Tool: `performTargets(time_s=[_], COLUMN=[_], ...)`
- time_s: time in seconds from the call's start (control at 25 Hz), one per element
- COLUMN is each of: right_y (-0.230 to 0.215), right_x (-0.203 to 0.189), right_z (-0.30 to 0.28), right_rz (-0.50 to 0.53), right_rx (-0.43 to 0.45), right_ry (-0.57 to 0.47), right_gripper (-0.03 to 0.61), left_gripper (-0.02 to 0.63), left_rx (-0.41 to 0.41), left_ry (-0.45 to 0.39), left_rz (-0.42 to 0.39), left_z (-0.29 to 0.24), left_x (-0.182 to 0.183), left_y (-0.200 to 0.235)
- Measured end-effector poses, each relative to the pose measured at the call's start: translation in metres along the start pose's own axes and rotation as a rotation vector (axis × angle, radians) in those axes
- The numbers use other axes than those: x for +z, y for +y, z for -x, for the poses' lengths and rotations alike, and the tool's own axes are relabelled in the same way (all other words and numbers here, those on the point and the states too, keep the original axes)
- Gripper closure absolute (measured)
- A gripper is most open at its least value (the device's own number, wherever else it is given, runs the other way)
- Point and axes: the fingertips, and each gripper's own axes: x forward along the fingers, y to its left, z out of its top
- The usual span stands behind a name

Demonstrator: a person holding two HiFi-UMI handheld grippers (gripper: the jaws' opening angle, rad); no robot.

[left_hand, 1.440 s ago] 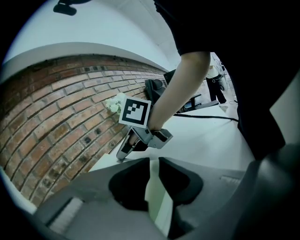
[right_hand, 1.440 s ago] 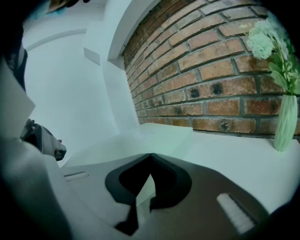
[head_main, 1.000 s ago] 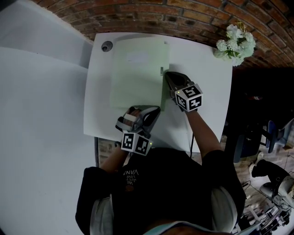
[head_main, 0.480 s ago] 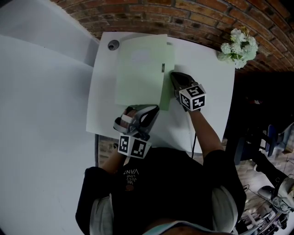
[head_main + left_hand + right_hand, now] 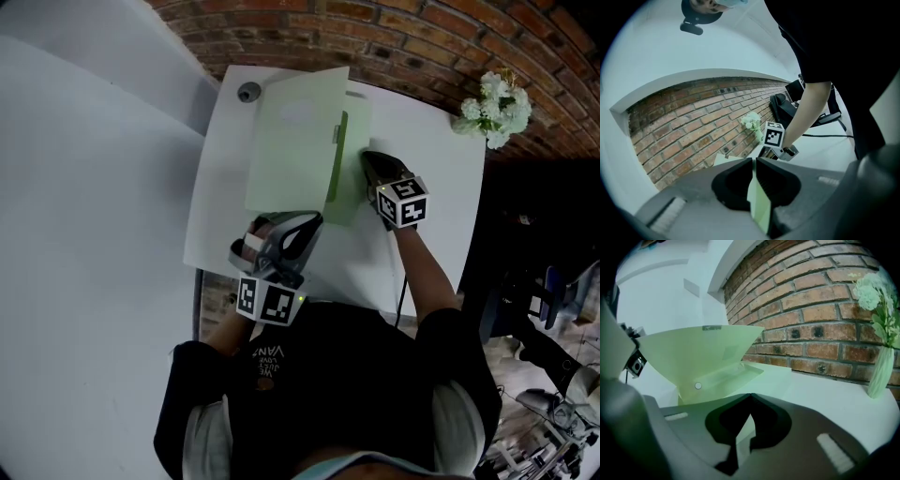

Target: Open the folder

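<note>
A pale green folder (image 5: 295, 150) lies on the white table (image 5: 431, 253). Its front cover is tilted up along the right side, and the darker green inside shows there. My left gripper (image 5: 317, 221) is shut on the cover's near corner, and the green sheet (image 5: 759, 201) sits pinched between its jaws (image 5: 753, 160). My right gripper (image 5: 367, 159) rests at the folder's right edge, shut on the back cover. In the right gripper view the lifted cover (image 5: 703, 352) stands above the back cover (image 5: 764, 376), with the jaws (image 5: 750, 395) closed on the pale sheet.
A vase of white flowers (image 5: 492, 108) stands at the table's far right corner, against the brick wall (image 5: 394, 37). A round cable grommet (image 5: 248, 92) sits at the far left corner. The table's near edge runs just past my left gripper.
The left gripper has risen with the cover's corner in it, so the cover stands further open and more of the inside shows. The right gripper has kept its place.
</note>
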Motion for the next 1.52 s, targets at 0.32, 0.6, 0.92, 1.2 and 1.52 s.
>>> performTargets(time_s=[0.32,0.6,0.92,1.2,1.52], right_y=[0.0,-0.001,-0.001,-0.002,-0.003], right_x=[-0.001,-0.001,-0.002,-0.003,-0.002], right_z=[-0.001,-0.002,-0.002,-0.002,-0.002], right_rz=[0.026,0.036,0.049,0.036,0.031], right_rx=[-0.032,-0.062,-0.1,-0.131,-0.159], right_ry=[0.031,0.049,0.07,0.074,0.079], right_gripper=[0.58,0.58,0.58,0.58,0.58], left_gripper=[0.589,0.591,0.591,0.591,0.586], left_rx=[0.057,0.117,0.213,0.327,0.404], left_ry=[-0.029,-0.047,-0.057,-0.064,-0.034], left_rz=[0.017,0.039,0.103,0.099,0.113], left_z=[0.022,0.044,0.075,0.103,0.126], left_x=[-0.001,-0.003,-0.018,-0.032,-0.055], left_y=[0.024,0.051,0.087,0.128,0.155])
